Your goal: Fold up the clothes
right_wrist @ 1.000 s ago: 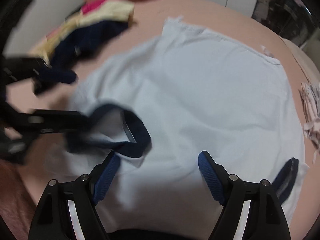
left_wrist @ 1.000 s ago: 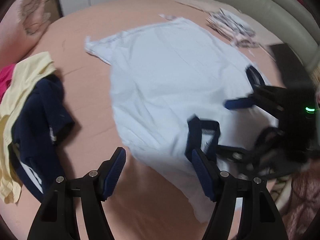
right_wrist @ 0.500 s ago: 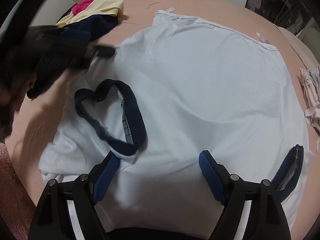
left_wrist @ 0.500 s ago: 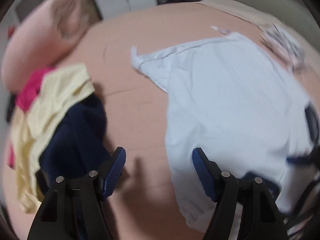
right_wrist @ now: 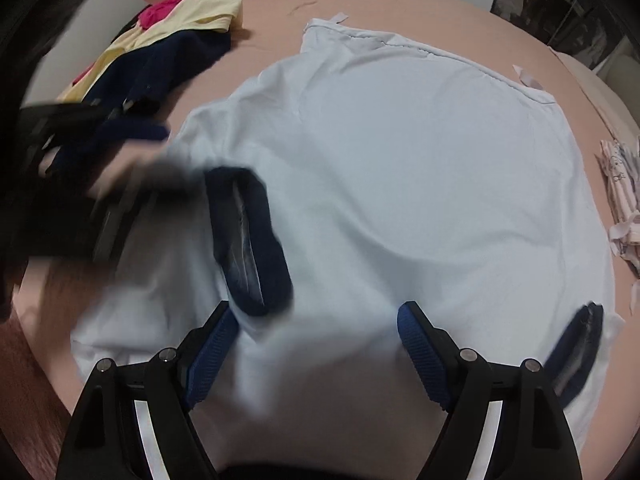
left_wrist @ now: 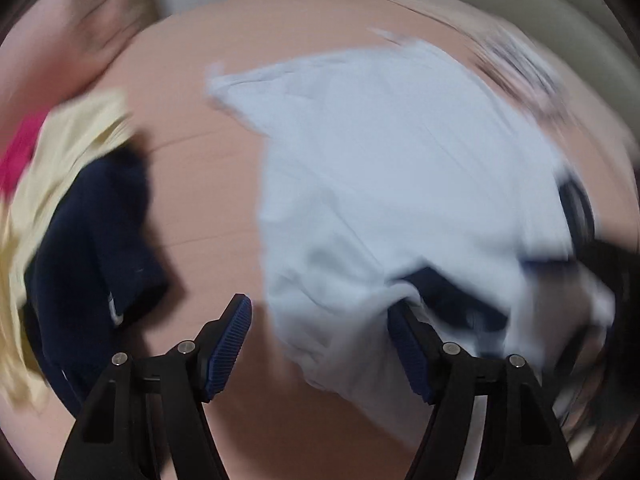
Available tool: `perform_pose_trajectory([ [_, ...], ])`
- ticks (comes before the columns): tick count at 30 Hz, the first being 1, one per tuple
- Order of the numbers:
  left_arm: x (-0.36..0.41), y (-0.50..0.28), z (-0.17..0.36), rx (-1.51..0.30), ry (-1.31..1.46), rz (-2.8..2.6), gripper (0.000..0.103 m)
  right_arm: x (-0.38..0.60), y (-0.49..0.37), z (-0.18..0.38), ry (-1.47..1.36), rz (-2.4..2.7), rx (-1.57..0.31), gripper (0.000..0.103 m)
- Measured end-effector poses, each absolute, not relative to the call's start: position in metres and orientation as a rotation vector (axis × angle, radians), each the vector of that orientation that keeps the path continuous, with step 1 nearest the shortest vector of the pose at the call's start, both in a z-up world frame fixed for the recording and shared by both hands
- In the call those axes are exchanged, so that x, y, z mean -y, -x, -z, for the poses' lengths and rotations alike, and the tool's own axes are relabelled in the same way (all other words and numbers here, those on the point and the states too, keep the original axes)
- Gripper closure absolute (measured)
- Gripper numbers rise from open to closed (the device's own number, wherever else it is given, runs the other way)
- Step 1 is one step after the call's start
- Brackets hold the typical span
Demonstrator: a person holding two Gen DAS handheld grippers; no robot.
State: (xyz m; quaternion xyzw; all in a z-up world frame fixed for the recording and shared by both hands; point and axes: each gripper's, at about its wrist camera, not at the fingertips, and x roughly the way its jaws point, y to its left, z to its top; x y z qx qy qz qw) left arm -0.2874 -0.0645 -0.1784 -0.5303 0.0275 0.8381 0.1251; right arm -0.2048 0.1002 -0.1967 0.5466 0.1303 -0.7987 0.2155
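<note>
A pale blue-white short-sleeved T-shirt with a dark navy ribbed collar is being shown spread flat on a salmon-pink bed sheet, its hem at the far side and its collar at the near side. A navy cuff is being seen at the near right edge of the shirt.

The right gripper is being held above the near part of the shirt, just right of the collar; its 2 blue ribbed pads are standing well apart, with nothing clamped between them.

The left gripper is being held over the shirt's near left edge, its pads likewise apart and empty; whether the right-hand pad is touching the fabric cannot be told through the blur. In the right wrist view it is appearing as a dark smear beside the collar.

A heap of clothes is lying on the sheet left of the shirt: a navy garment, a pale yellow garment and a bright pink garment. A patterned pink-and-white cloth is lying right of the shirt.
</note>
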Motion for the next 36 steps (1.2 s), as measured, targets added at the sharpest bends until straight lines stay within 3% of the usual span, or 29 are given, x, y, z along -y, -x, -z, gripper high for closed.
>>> perform_pose_trajectory([
  [6, 0.042, 0.220, 0.154, -0.293, 1.469, -2.383, 0.034, -0.154, 0.187, 0.163, -1.469, 2.230, -0.199, 0.022],
  [10, 0.029, 0.206, 0.196, -0.376, 1.653, -2.272, 0.034, -0.207, 0.167, 0.127, -1.432, 2.342, -0.138, 0.022],
  [12, 0.025, 0.203, 0.197, -0.378, 1.645, -2.319, 0.033, -0.229, 0.189, 0.141, -1.473, 2.443, -0.129, 0.022],
  [15, 0.035, 0.197, 0.173, -0.186, 1.584, -2.448, 0.033, -0.280, 0.203, 0.152, -1.555, 2.559, -0.010, 0.022],
  [18, 0.042, 0.200, 0.186, -0.002, 1.690, -2.447, 0.033, -0.317, 0.205, 0.170, -1.641, 2.601, 0.150, 0.022],
  [22, 0.036, 0.190, 0.194, 0.040, 1.742, -2.529, 0.033, -0.311, 0.193, 0.196, -1.721, 2.542, -0.027, 0.022],
  [27, 0.061, 0.158, 0.189, 0.713, 1.697, -2.632, 0.033, -0.335, 0.159, 0.167, -1.562, 2.696, 0.311, 0.022],
  [33, 0.037, 0.150, 0.193, 0.695, 1.574, -2.610, 0.033, -0.339, 0.163, 0.197, -1.664, 2.652, 0.288, 0.022],
  [36, 0.029, 0.156, 0.195, 0.708, 1.560, -2.587, 0.033, -0.334, 0.163, 0.196, -1.619, 2.593, 0.327, 0.029],
])
